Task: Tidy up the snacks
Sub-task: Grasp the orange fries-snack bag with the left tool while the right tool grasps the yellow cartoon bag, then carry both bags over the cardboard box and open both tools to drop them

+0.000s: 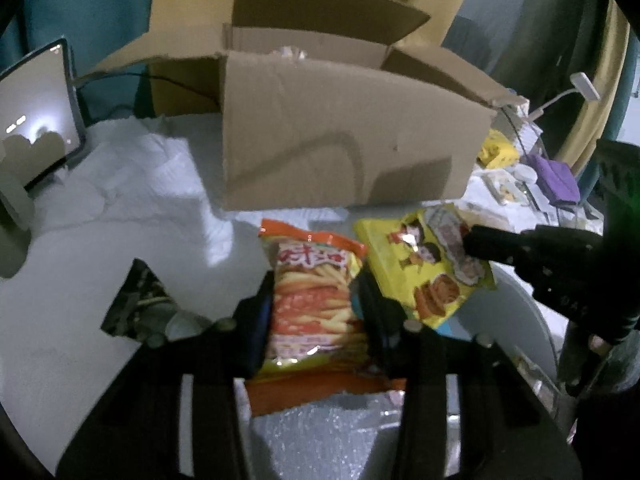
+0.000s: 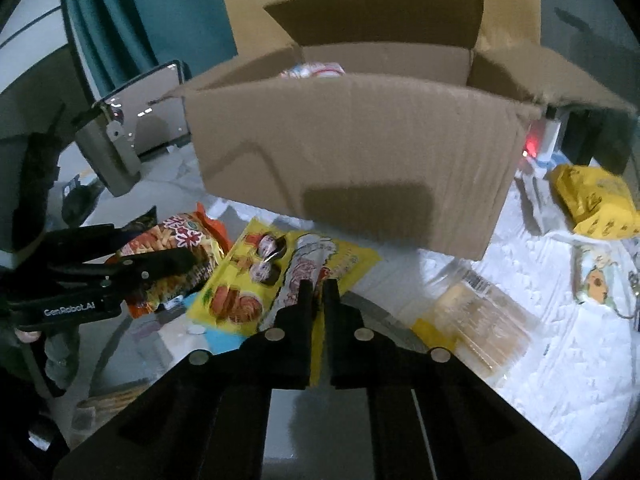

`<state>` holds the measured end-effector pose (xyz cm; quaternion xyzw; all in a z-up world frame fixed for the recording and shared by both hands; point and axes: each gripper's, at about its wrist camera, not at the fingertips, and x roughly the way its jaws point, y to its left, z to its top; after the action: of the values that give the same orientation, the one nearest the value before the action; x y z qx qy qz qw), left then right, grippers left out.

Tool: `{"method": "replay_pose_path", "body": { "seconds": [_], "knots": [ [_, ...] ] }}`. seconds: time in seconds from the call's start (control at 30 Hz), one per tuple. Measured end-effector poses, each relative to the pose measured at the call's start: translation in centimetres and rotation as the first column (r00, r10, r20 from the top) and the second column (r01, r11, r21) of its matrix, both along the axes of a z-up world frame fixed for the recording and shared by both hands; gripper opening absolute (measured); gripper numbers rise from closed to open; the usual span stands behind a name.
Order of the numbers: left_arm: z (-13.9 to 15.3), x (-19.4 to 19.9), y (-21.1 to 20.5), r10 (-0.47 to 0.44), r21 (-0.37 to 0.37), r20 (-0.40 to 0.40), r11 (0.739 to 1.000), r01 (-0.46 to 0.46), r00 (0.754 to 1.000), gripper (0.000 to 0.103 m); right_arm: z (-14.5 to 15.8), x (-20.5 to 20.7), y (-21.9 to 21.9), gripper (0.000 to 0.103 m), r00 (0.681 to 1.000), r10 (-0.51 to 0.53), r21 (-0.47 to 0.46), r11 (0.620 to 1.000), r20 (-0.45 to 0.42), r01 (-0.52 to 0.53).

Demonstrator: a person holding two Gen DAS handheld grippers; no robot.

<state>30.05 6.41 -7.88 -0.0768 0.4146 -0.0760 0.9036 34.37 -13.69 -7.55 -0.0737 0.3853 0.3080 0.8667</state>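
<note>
Left wrist view: the left gripper (image 1: 316, 308) pinches an orange chip bag (image 1: 314, 300) between its two fingers, at 6 o'clock in the frame. At 3 o'clock from it, the right gripper (image 1: 470, 242) reaches in from the edge and grips a yellow snack bag (image 1: 424, 268) by its upper corner; the two bags lie just beside each other. An open cardboard box (image 1: 344, 136) stands at 12 o'clock, flaps raised, on a white cloth (image 1: 132, 184). A screen (image 1: 38, 120) sits at 9 o'clock. Right wrist view: the right gripper (image 2: 319, 286), fingers pressed nearly together, pinches the near edge of the yellow snack bag (image 2: 256, 280) at the centre. At 9 o'clock the left gripper (image 2: 176, 260) clamps the orange chip bag (image 2: 180, 240). The cardboard box (image 2: 352, 148) fills 12 o'clock, with a wrapped item visible inside. A clear pack of crackers (image 2: 480, 320) lies at 4 o'clock, and a yellow plastic bag (image 2: 596, 200) at 3 o'clock.
</note>
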Motion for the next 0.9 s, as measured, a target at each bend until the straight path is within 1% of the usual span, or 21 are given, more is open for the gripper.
{"method": "replay_pose_path", "body": {
  "seconds": [0.2, 0.43, 0.67, 0.9],
  "knots": [
    [1.6, -1.1, 0.1, -0.004, -0.005, 0.039, 1.000, 0.004, 0.999, 0.041, 1.9, -1.4, -0.4, 0.004, 0.999, 0.007, 0.001, 1.000, 0.050, -0.007],
    [3.3, -1.9, 0.2, 0.000, -0.010, 0.081, 1.000, 0.000, 0.997, 0.041, 4.7, -2.4, -0.3, 0.004, 0.993, 0.015, 0.000, 1.000, 0.118, -0.015],
    [5.4, -2.3, 0.2, 0.008, -0.009, 0.132, 1.000, -0.007, 0.991, 0.041, 7.2, -2.8, -0.4, 0.004, 0.985, 0.018, 0.010, 1.000, 0.170, -0.020],
    [7.6, -1.7, 0.8, 0.030, -0.015, 0.184, 1.000, -0.028, 0.983, 0.041, 9.8, -2.5, -0.5, 0.004, 0.976, 0.016, 0.018, 1.000, 0.219, -0.020]
  ]
}}
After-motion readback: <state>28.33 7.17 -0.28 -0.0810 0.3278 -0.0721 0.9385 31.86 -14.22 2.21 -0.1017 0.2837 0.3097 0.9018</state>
